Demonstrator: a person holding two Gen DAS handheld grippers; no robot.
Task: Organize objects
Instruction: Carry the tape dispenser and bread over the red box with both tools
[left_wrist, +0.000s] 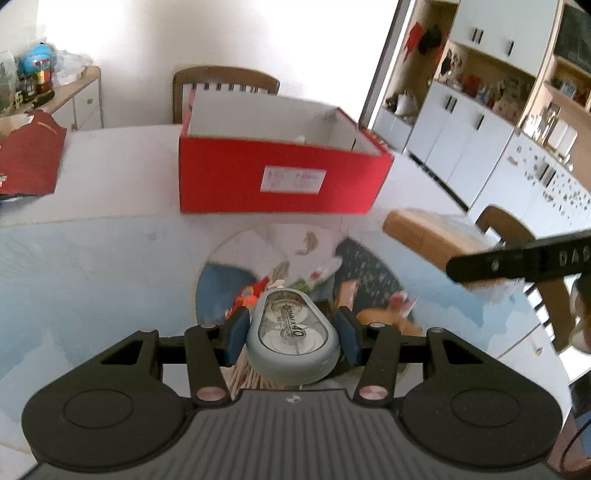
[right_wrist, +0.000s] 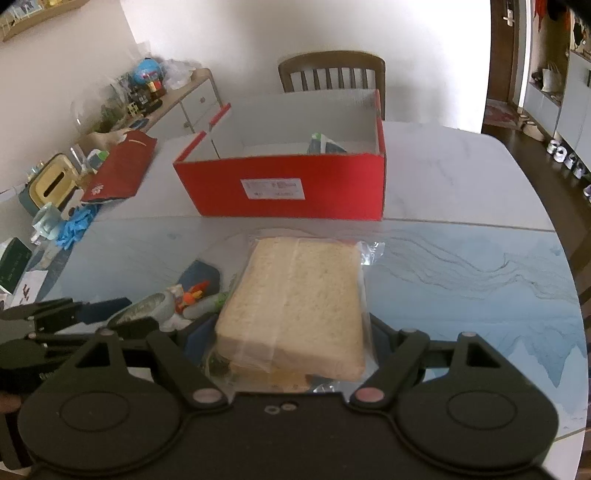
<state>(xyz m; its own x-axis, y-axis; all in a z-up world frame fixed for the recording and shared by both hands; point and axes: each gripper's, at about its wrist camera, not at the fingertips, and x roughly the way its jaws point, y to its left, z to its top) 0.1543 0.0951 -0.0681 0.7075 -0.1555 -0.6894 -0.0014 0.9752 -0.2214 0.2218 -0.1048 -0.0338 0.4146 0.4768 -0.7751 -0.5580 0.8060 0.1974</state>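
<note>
Left gripper (left_wrist: 291, 332) pinches a grey oval tape dispenser (left_wrist: 291, 338) between its blue pads, held above a round picture mat (left_wrist: 369, 266). Red box (right_wrist: 295, 184) – open-topped, farther back on the table (right_wrist: 461, 258). Right gripper (right_wrist: 291, 347) clamps a bagged sandwich (right_wrist: 299, 302) – lifted clear.

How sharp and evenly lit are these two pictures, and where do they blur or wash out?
Left wrist view: the held tape dispenser is sharp, the round pictured mat smeared, the wall blown white, the cabinets bowed by the fisheye. Right wrist view: the wrapped sandwich is clear, the red box soft, the doorway glaring.
</note>
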